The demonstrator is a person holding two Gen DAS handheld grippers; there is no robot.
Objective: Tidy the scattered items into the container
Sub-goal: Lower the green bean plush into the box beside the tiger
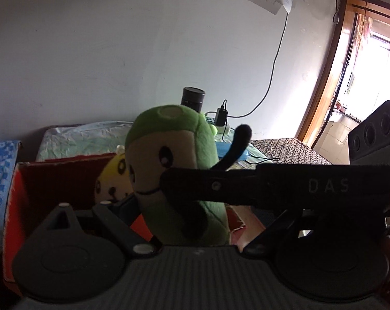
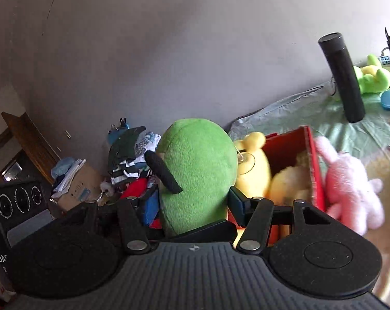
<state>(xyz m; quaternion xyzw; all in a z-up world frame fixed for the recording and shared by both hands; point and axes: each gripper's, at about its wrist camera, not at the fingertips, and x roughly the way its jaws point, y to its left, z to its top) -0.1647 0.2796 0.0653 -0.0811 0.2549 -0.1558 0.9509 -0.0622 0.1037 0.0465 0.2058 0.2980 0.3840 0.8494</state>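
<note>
A green plush toy with a stitched face and a black stalk stands upright between the fingers of my left gripper, which is shut on it. From the right, the other gripper's black body reaches across to the toy. In the right wrist view the toy's green back fills the gap of my right gripper, also shut on it. Just beyond lies the red box with a yellow plush inside. A pink plush lies against the box's right wall, outside.
A black flask stands on the pale green sheet behind the box. A green frog plush and a charger on a power strip lie farther back. Clothes and a cardboard box are heaped at the left wall.
</note>
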